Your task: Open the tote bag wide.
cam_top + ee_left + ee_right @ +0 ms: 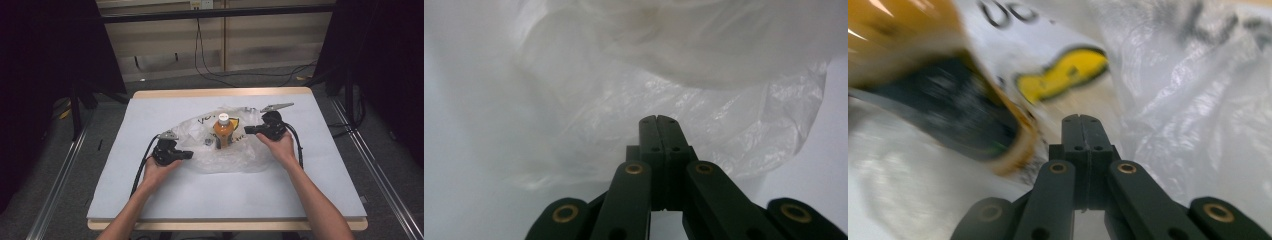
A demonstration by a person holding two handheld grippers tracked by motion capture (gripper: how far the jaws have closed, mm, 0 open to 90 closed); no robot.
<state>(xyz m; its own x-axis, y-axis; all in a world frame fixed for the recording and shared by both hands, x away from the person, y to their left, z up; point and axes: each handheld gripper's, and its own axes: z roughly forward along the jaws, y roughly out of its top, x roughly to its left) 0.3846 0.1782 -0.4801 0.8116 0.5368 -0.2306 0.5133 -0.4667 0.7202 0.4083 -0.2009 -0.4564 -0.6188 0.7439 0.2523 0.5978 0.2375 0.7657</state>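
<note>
**Bottle standing on a loose bag**

The left gripper (186, 154) is sitting clenched at the plastic bag (227, 157); whether film is pinched, I cannot tell. The right gripper (248, 130), also clenched, is nearing the upright orange bottle (223, 131). A tug could topple it.

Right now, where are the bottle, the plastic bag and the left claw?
bottle (223, 131): high view, on its orange body below the white cap.
plastic bag (227, 159): high view, on the clear film in front of the bottle.
left claw (657, 120): left gripper view, at the tips of its closed jaws.
</note>
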